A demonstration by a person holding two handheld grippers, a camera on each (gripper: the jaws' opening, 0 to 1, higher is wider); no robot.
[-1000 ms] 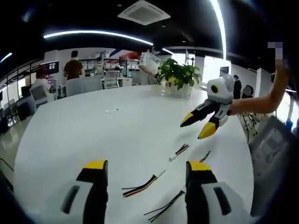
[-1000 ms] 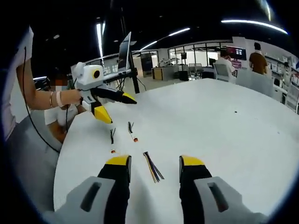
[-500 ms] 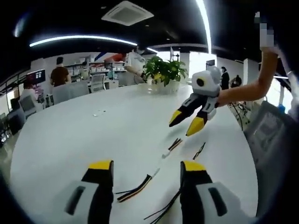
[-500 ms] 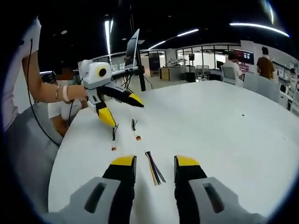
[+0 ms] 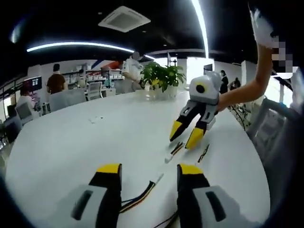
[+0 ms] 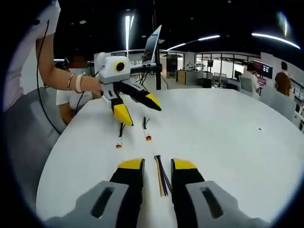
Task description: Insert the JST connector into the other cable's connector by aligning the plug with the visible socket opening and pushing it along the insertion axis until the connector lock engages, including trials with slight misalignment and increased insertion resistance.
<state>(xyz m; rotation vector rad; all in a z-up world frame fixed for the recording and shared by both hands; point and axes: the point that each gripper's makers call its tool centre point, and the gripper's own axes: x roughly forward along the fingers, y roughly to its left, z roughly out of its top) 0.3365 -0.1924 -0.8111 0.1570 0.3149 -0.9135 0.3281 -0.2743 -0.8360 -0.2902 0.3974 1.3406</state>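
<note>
On the white table (image 5: 71, 142), a cable of coloured wires (image 5: 140, 194) with a white connector (image 5: 159, 179) lies between the open jaws of my left gripper (image 5: 149, 169). Farther off, my right gripper (image 5: 185, 137) hangs open just above two short cables (image 5: 174, 151), a person's arm behind it. In the right gripper view, a bundle of coloured wires (image 6: 162, 178) lies loose in the narrow gap of my right gripper (image 6: 157, 164). Beyond it, my left gripper (image 6: 140, 111) stands open over two short cables with orange ends (image 6: 119, 137).
A potted plant (image 5: 161, 78) stands at the table's far side. A laptop on a stand (image 6: 152, 45) rises behind the table edge. People sit at desks in the background. A grey chair (image 5: 278, 128) is close to the table's right edge.
Both sets of own jaws have narrowed. In each view the other gripper has come lower and nearer, now close over the short cables. Both cameras shifted slightly.
</note>
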